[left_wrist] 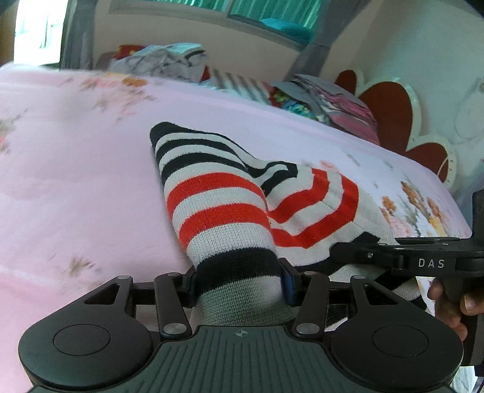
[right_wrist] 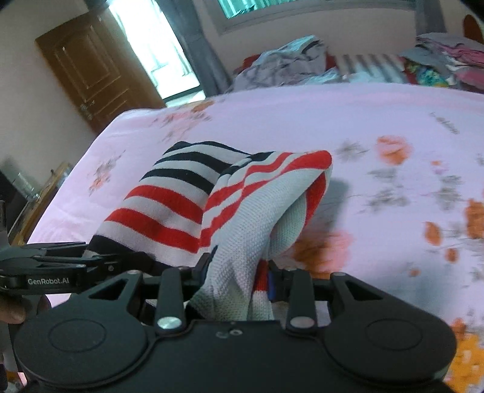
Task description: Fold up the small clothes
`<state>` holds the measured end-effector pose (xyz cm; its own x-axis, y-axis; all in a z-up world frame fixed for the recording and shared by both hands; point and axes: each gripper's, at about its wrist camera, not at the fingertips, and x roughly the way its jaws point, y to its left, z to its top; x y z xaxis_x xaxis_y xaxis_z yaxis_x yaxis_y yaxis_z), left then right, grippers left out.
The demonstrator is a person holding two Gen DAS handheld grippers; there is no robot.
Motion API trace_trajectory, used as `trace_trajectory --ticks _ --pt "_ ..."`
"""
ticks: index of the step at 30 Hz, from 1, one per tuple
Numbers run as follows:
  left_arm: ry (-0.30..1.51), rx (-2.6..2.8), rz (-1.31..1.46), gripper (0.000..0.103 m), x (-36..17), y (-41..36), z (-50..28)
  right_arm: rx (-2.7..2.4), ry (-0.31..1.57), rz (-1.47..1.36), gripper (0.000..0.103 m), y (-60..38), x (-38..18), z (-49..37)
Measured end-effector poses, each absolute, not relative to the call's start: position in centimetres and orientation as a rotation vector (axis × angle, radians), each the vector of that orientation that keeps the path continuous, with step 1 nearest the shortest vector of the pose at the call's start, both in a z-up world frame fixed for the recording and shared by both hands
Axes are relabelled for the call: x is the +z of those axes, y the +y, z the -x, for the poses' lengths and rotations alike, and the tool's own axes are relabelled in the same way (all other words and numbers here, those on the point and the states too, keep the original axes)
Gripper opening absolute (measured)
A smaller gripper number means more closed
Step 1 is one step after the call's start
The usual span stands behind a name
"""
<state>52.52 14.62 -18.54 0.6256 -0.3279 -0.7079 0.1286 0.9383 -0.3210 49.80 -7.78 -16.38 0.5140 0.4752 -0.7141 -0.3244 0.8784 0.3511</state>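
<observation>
Both grippers clamp the striped knit garment (left_wrist: pixel 217 205): left gripper (left_wrist: pixel 239 282) on black-striped end, right gripper (right_wrist: pixel 236 287) on white fold. Cloth trails forward from fingers over the pink bedsheet (left_wrist: pixel 75 151), grippers side by side.

- A pink floral bedsheet (left_wrist: pixel 90 151) is covering the bed, its printed flowers blurring.
- A heap of mixed clothes (right_wrist: pixel 290 63) is lying along the far edge of the bed.
- A brown wooden door (right_wrist: pixel 90 69) is standing beside a bright doorway (right_wrist: pixel 157 51).
- A red and white scalloped headboard (left_wrist: pixel 390 108) is rising behind the bed.
- A window (left_wrist: pixel 272 12) is sitting high on the far wall.
</observation>
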Motion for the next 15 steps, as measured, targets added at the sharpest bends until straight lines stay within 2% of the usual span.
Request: trace_trajectory --ticks 1,3,5,6,8,12,15 --pt "0.86 -0.258 0.259 0.054 -19.2 15.0 -52.5 0.478 0.925 -0.174 0.033 -7.4 -16.9 -49.9" --pt "0.857 -0.242 0.279 0.073 -20.4 15.7 -52.4 0.451 0.958 -0.178 0.033 -7.4 -18.0 -50.1" --pt "0.825 -0.213 0.279 0.086 -21.1 16.1 -51.9 0.446 0.972 -0.237 0.033 -8.5 -18.9 -50.1" --pt "0.825 -0.21 0.291 0.087 -21.5 16.3 -51.9 0.447 0.975 -0.261 0.033 -9.1 -19.2 -50.2" --pt "0.828 -0.216 0.335 0.087 -22.3 16.9 -51.9 0.443 0.972 -0.28 0.033 -9.4 -19.4 -50.0" --pt "0.843 -0.263 0.364 0.063 -22.6 17.1 -52.7 0.418 0.956 -0.259 0.034 -9.0 -19.6 -49.5" --pt "0.842 -0.277 0.314 0.065 -22.0 16.6 -53.0 0.415 0.96 -0.278 0.034 -8.8 -19.9 -49.3"
